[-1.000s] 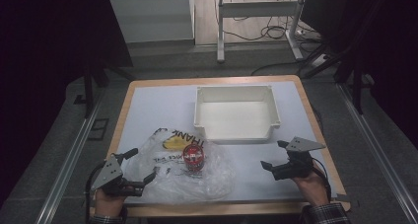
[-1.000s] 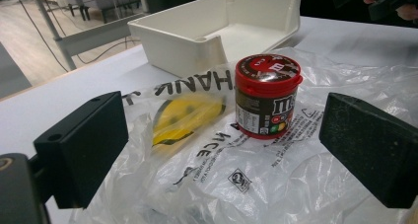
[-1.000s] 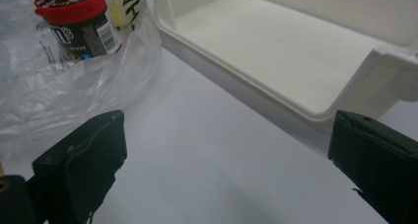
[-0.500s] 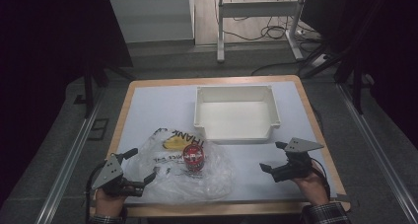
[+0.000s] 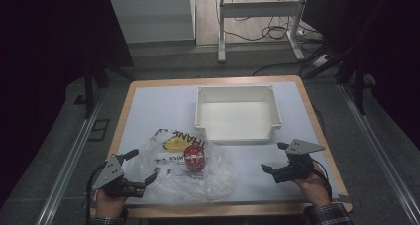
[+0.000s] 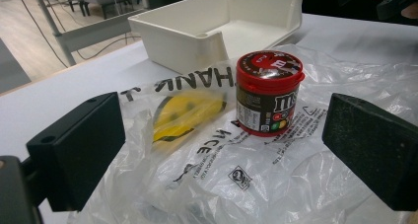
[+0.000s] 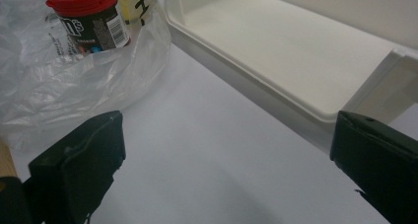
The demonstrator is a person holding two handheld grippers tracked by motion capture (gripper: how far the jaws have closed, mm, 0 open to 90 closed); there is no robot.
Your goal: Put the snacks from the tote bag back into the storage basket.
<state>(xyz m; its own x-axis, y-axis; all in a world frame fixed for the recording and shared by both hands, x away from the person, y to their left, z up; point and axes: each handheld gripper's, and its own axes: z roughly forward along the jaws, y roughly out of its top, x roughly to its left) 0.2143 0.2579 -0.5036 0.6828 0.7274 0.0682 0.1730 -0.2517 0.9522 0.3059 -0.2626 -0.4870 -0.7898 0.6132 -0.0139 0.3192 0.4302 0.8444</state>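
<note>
A red-lidded candy tub (image 5: 193, 158) (image 6: 266, 93) (image 7: 87, 19) stands upright on a clear plastic bag (image 5: 184, 168) (image 6: 212, 160) (image 7: 64, 81) printed with black letters and a yellow smiley. My left gripper (image 5: 142, 166) (image 6: 222, 150) is open at the bag's left edge, its jaws wide apart over the plastic, the tub ahead of them. At the table's right front my right gripper (image 5: 275, 157) (image 7: 222, 174) is open over bare tabletop, between the bag and the white bin (image 5: 238, 134) (image 6: 207, 34) (image 7: 296, 46).
The empty white bin sits at the table's middle back. The tabletop (image 5: 148, 111) is white with a wooden rim. Metal rails (image 5: 64, 165) run along the floor on both sides, and a desk frame with cables (image 5: 257, 27) stands beyond the far edge.
Both grippers have shifted only slightly; the right one has edged a little toward the front. The bag, the tub and the bin have not moved.
</note>
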